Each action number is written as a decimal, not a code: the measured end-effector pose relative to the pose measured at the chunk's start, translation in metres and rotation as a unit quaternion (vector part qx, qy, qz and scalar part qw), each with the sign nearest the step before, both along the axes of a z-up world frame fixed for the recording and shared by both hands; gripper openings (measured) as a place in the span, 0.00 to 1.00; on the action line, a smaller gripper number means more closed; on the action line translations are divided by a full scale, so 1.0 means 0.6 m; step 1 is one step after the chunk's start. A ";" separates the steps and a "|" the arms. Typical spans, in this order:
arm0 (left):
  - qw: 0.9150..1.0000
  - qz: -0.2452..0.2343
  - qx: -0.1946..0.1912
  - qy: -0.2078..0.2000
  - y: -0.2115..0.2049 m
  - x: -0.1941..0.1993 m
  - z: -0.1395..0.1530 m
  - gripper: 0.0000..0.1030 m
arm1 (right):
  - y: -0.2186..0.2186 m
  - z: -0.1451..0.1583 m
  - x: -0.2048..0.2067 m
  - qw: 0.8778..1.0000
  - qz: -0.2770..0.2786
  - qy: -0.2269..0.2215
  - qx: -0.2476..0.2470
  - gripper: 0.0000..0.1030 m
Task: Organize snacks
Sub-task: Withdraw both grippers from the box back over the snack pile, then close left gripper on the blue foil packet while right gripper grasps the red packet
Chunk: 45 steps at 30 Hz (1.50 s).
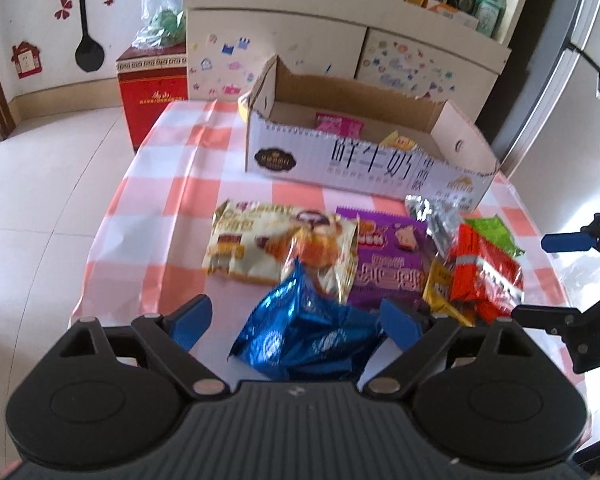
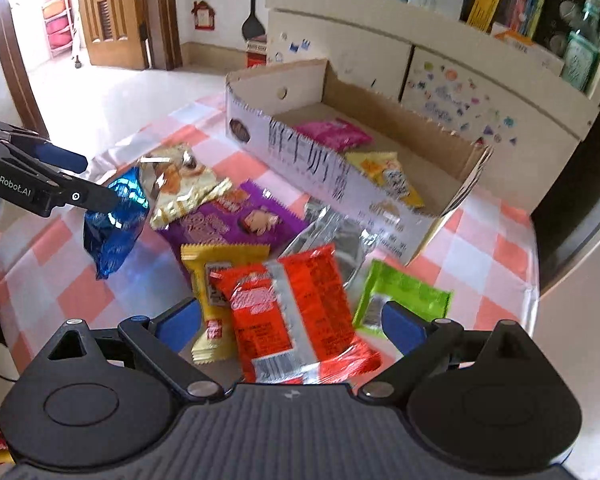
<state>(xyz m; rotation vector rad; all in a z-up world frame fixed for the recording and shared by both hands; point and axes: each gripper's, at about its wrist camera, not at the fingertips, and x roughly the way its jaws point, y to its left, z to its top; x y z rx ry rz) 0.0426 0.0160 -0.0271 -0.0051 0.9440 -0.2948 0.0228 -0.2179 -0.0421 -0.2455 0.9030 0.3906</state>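
Note:
My left gripper [image 1: 296, 322] stands open over a crumpled blue foil packet [image 1: 308, 340] on the checked tablecloth [image 1: 172, 184]; the packet lies between the pads, unpressed. My right gripper [image 2: 291, 326] is open around a red packet [image 2: 296, 312], which lies on a yellow packet [image 2: 208, 300] beside a green one [image 2: 404, 292]. Behind are a purple packet [image 2: 236, 220], a cream croissant bag [image 1: 268, 244] and a silver packet [image 2: 332, 232]. The cardboard box [image 1: 340, 160] holds a pink packet [image 2: 332, 134] and a yellow one [image 2: 392, 176].
A red carton [image 1: 152, 100] with a plastic bag on top stands on the floor behind the table's left corner. A cream cabinet [image 1: 300, 40] with stickers runs behind the box. The table's edges drop off close on the left and right.

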 end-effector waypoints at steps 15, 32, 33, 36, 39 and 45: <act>0.993 0.047 -0.101 0.044 0.006 0.006 -0.027 0.92 | 0.018 -0.046 0.024 0.999 0.012 0.023 -0.035 0.98; 0.999 -0.033 0.024 -0.011 -0.052 -0.014 -0.043 0.78 | 0.026 -0.042 0.033 0.999 0.007 0.039 -0.006 0.73; 0.999 -0.039 0.031 -0.015 -0.054 -0.017 -0.041 0.76 | 0.027 -0.040 0.033 0.999 0.009 0.039 -0.002 0.73; 0.995 -0.066 0.061 -0.031 -0.068 -0.030 -0.037 0.71 | 0.033 -0.036 0.032 0.999 0.015 0.034 0.001 0.73; 0.991 -0.091 0.088 -0.046 -0.078 -0.043 -0.031 0.68 | 0.035 -0.031 0.032 0.999 0.016 0.029 0.005 0.73; 0.991 -0.104 0.073 -0.041 -0.056 -0.048 -0.019 0.66 | 0.036 -0.027 0.033 0.999 0.014 0.025 0.013 0.73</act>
